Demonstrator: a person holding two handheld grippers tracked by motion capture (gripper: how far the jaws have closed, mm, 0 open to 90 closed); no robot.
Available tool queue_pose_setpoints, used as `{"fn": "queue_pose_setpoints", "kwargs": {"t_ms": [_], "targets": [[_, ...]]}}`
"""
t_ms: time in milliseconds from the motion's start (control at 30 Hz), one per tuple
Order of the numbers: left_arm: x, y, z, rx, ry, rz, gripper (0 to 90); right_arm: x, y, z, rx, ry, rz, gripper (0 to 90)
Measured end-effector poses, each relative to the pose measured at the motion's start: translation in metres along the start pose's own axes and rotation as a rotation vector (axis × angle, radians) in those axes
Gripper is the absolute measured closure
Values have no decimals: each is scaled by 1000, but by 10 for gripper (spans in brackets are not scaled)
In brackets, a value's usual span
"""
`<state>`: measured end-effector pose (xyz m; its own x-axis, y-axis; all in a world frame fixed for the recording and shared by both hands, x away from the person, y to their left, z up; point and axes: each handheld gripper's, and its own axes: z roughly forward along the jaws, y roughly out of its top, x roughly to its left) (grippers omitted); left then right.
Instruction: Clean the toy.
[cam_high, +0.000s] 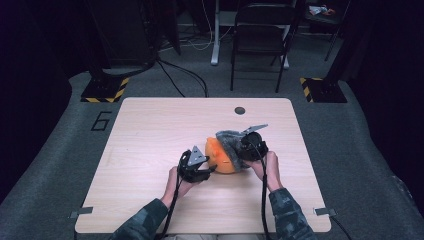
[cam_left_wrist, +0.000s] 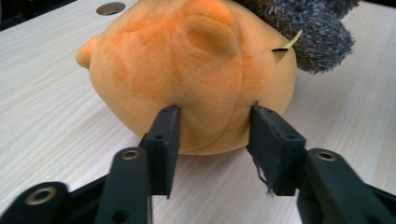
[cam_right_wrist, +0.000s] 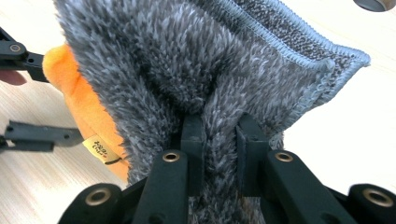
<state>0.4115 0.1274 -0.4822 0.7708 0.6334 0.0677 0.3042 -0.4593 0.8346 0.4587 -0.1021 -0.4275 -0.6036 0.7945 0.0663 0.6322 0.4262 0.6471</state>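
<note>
scene: a person at a pale wooden tabletop (cam_high: 150, 150) works a two-jaw tool in each hand on an orange plush toy (cam_high: 222, 159) half draped in a grey fuzzy cloth (cam_high: 229, 140).
where it lies: the plush toy sits right of centre on the tabletop, between the two hands, the cloth over its far and right side.
left tool (cam_high: 209, 171): jaws parted, standing either side of the toy's near bulge; in the left gripper view the pads look to rest at the orange fabric without pinching it.
right tool (cam_right_wrist: 219, 135): clamped on a fold of the grey cloth, the pile bunched between the jaws.
key relation: the cloth lies on the right tool's side and above the toy; the toy lies just ahead of the left tool, its bulk running away across the tabletop.
likely next: peeling the cloth off probably needs the right hand drawing up and away while the left steadies the toy.
</note>
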Motion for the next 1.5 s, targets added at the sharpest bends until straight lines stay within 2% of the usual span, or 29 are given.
{"fn": "queue_pose_setpoints", "kwargs": {"t_ms": [133,333,467,600,733,900,967,1033,1233,1400,1433,1500], "targets": [[-4,-2,4,6,38,39,499,2,0,1,-7,-2,6,768],[-4,-7,6,-15,43,17,754,4,0,3,-10,1,0,768],[-4,-6,4,-22,42,7,817,4,1,1,-17,1,7,767],[0,-1,-1,-29,11,-49,830,5,5,-7,-34,-2,3,767],[2,3,-6,-43,-8,-94,831,9,11,-19,-77,30,-9,767],[-4,9,-10,-57,-13,-80,830,28,17,-26,-99,62,-60,766],[-3,8,-9,-48,-26,-90,830,37,18,-23,-91,41,-79,767],[-1,6,-8,-49,-21,-94,829,40,17,-19,-83,23,-86,767],[2,4,-7,-50,-20,-96,824,33,13,-14,-63,-7,-87,765],[4,3,-7,-46,-22,-103,819,20,8,-10,-31,-9,-54,765],[4,3,-7,-46,-23,-103,818,12,5,-8,-16,-2,-31,764],[4,3,-7,-47,-22,-104,817,10,4,-7,-10,-5,-27,764]]}}
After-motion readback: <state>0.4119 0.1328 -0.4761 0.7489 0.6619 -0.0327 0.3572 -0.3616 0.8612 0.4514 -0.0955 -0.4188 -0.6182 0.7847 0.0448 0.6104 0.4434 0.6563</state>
